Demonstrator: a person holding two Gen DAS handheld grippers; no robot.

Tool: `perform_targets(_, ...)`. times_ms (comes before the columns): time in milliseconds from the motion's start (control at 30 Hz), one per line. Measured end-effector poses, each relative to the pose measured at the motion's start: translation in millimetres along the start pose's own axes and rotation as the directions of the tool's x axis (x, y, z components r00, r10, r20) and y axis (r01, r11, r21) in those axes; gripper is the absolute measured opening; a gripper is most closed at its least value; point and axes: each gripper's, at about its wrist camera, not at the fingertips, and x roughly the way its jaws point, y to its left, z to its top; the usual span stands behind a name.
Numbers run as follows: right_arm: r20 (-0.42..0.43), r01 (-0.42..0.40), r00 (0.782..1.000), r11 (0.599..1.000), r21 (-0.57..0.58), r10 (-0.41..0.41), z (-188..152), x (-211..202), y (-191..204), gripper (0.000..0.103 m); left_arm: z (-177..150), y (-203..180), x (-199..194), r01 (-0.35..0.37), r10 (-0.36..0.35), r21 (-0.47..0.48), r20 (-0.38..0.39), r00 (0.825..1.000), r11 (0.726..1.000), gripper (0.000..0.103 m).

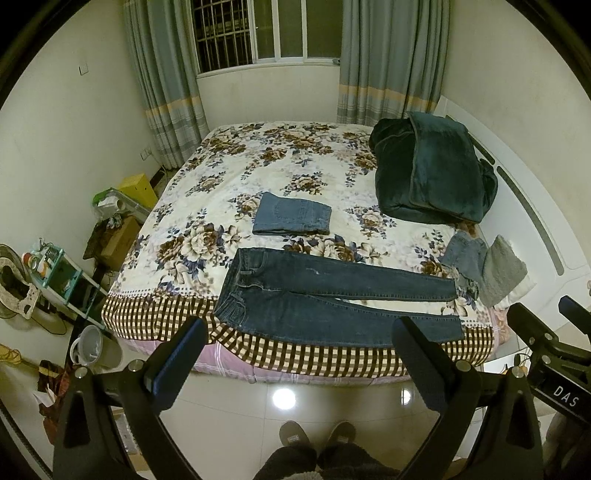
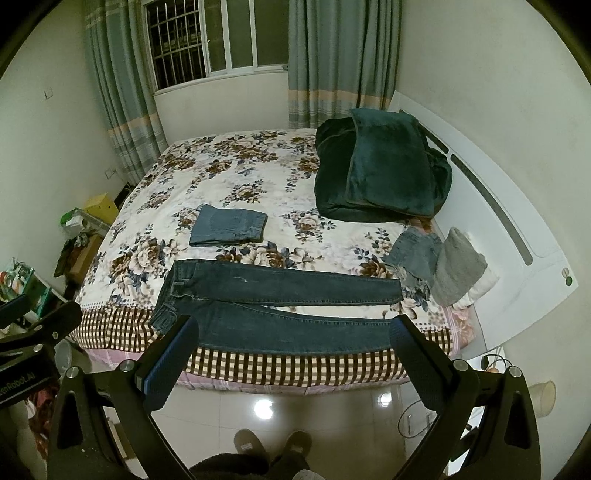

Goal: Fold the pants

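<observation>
- Pants (image 1: pixel 332 299), dark blue denim, lie flat along the near edge of the bed (image 1: pixel 236 354), waistband toward the window-side wall, both legs stretched toward the headboard (image 1: pixel 528 206), the legs slightly parted.
- Their near leg runs right along the checkered border of the bedspread, just short of the drop to the tiled floor (image 1: pixel 332 398).
- Beyond the pants, toward the window (image 1: pixel 266 33), a folded pair of lighter jeans (image 1: pixel 291 219) sits apart on the flowered cover; open bedspread lies around it.
- Near the headboard, a dark green plush blanket (image 1: pixel 428 170) is heaped, and a small pile of light denim (image 1: pixel 465 258) and a grey fuzzy cloth (image 1: pixel 502 273) lies just past the pants' cuffs.
- Left claw (image 1: pixel 299 354) hovers over the floor before the bed edge, fingers spread wide, holding nothing.
- Right claw (image 2: pixel 291 350) hangs likewise before the bed, fingers wide apart and empty.
- Left wrist view alone shows a grey bin (image 1: pixel 92 347) and a teal shelf (image 1: pixel 62 273) on the floor beside the bed's foot; the right claw's black body enters at its right edge.
- Right wrist view shows more of the white headboard and a round green mark on it (image 2: pixel 569 277), with the left claw's body at its left edge.
- Slippered feet (image 1: pixel 317 435) stand on the glossy tiles.
</observation>
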Motion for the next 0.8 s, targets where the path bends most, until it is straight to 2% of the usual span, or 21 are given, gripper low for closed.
perform_targets(800, -0.007, -0.005, 1.0, 1.0, -0.003, 0.005, 4.2, -3.6, 8.9, 0.103, 2.2, 3.9, 0.8, 0.002, -0.002, 0.001, 0.002, 1.0, 1.0, 0.103)
